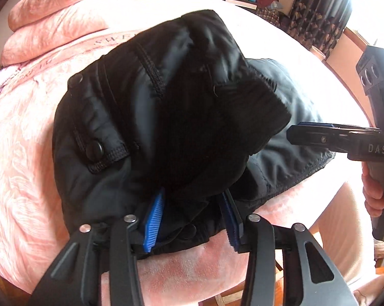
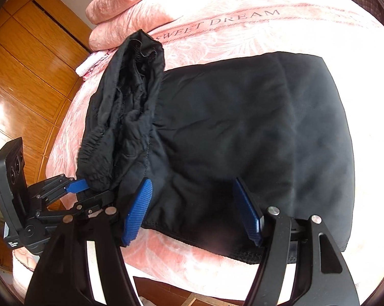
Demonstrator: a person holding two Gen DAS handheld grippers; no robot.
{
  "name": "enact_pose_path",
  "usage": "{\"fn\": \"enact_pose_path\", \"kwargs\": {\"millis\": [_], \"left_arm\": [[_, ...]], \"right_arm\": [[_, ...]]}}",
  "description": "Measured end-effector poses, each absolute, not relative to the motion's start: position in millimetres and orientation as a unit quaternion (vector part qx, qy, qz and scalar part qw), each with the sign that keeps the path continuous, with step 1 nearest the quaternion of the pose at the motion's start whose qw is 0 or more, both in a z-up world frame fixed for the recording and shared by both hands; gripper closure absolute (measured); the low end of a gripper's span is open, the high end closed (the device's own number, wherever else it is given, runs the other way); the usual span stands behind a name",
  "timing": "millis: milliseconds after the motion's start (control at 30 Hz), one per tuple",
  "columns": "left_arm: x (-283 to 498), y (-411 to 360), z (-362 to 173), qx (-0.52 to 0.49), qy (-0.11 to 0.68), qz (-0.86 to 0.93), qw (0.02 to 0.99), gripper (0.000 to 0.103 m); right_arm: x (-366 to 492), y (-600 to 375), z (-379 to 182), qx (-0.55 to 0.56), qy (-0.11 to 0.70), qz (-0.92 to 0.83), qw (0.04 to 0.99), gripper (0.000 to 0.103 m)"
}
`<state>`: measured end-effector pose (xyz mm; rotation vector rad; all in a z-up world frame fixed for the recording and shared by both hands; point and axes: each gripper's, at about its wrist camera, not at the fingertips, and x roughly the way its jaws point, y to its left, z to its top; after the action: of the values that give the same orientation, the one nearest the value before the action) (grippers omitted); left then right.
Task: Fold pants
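Black pants lie on a pink bed, one part spread flat, the elastic waistband end bunched in a heap on its left side. My left gripper stands open at the near edge of the heap. Black cloth lies loosely between its blue pads, and they do not press on it. The right wrist view shows the left gripper at the heap's lower left. My right gripper is open wide over the flat part's near hem. It enters the left wrist view from the right, side-on.
The pink bedspread carries the words SWEET DREAM. A folded pink quilt lies at the head. A wooden wardrobe stands beyond the bed's left edge. A hand holds the right gripper's handle. Dark curtains hang by a bright window.
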<state>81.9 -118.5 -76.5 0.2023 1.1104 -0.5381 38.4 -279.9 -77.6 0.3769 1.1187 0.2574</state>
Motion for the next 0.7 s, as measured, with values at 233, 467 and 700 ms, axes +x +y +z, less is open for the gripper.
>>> {"fn": "enact_pose_path", "kwargs": {"millis": [233, 467, 700], "left_arm": [[91.0, -89.2, -36.0, 0.027, 0.492, -0.226, 0.84, 0.011], [119.1, -53.8, -68.1, 0.016, 0.526, -0.106, 0.844, 0.019], [117.4, -48.2, -109.8, 0.006, 0.555, -0.098, 0.826, 0.012]], "right_arm": [[37.8, -275.2, -69.5, 0.147, 0.518, 0.111, 0.835, 0.036], [40.3, -271.1, -64.5, 0.14, 0.517, 0.109, 0.838, 0.034], [41.6, -267.7, -85.3, 0.103, 0.537, 0.094, 0.832, 0.033]]}}
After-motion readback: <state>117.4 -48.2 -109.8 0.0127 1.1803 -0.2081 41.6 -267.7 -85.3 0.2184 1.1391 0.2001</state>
